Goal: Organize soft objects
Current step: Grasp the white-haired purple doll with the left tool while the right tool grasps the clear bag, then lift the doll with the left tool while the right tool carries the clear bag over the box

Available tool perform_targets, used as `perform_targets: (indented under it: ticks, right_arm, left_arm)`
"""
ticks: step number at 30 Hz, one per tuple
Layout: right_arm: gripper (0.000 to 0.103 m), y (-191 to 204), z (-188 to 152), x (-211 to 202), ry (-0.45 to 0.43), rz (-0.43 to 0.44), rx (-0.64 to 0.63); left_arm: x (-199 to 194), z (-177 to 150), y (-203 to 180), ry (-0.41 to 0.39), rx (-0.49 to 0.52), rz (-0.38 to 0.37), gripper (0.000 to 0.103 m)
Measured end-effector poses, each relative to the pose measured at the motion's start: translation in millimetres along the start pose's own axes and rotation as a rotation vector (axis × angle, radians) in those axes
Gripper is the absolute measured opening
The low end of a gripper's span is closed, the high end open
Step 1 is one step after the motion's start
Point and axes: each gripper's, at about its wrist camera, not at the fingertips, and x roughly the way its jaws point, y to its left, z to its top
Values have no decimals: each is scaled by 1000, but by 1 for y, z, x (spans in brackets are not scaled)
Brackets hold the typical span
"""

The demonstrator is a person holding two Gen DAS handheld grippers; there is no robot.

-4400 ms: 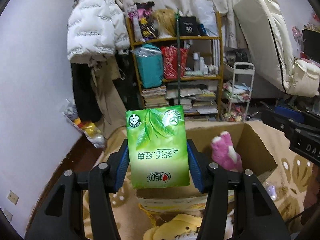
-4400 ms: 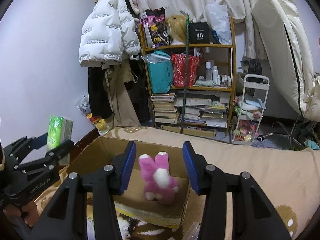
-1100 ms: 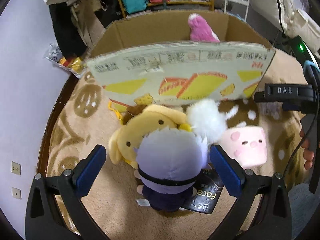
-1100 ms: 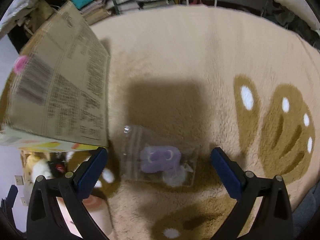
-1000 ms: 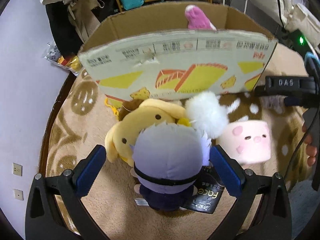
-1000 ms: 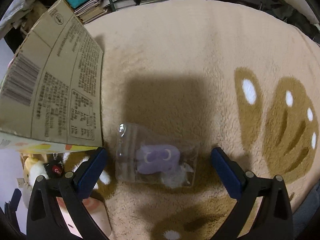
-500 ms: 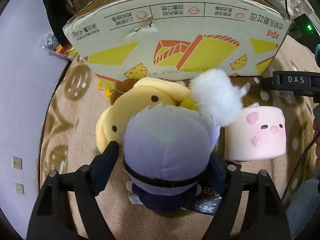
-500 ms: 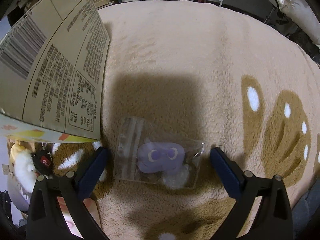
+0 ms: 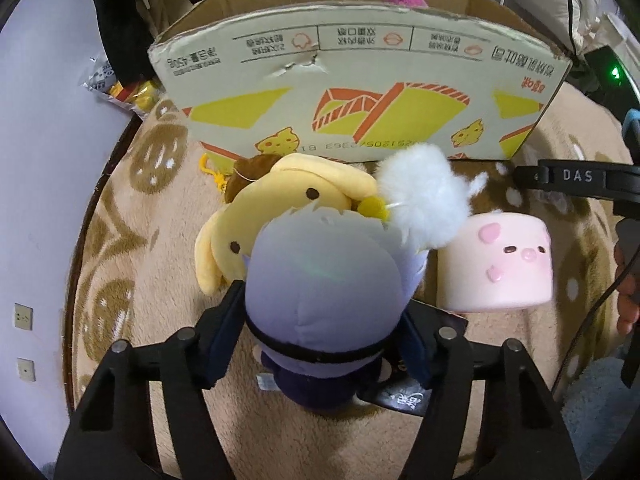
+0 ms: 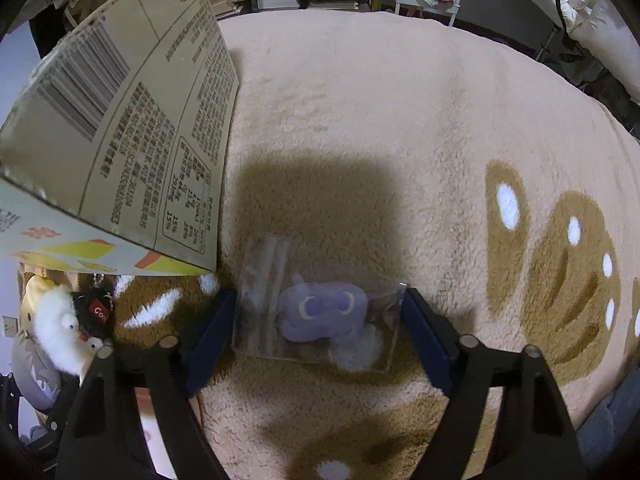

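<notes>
The left gripper (image 9: 322, 340) is closed on the round head of a grey-haired plush doll (image 9: 320, 296). The doll's head points away from the tool toward the cardboard box (image 9: 360, 92), and its dark body comes back between the fingers. A yellow dog plush (image 9: 288, 208), a white fluffy toy (image 9: 424, 200) and a pink pig cushion (image 9: 500, 264) touch or crowd the doll in front and on the right.

The right gripper (image 10: 316, 324) is half closed around a clear zip bag (image 10: 316, 308) holding a purple plush (image 10: 320, 310). The bag's long axis runs across, from finger to finger; both blue pads meet its short edges. The box corner stands just ahead on the left. Ahead and to the right is only the beige rug (image 10: 400, 100).
</notes>
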Motion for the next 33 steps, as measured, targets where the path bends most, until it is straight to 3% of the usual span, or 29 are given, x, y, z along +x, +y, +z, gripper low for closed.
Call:
perform_targets:
  ticks: [8,22,33]
  right_arm:
    - [84,-2,2,-10,4,14,-11]
    - [84,-17,-31,-42,-8,80,-25]
    - [84,-4,-52,-113,-137,109,-119]
  left_arm:
    - [-11,-1,13,-18,-40,3,64]
    - [-20,-3,27,-42,-109,9,63]
    - [-49,1,35,-139,-122,58,63]
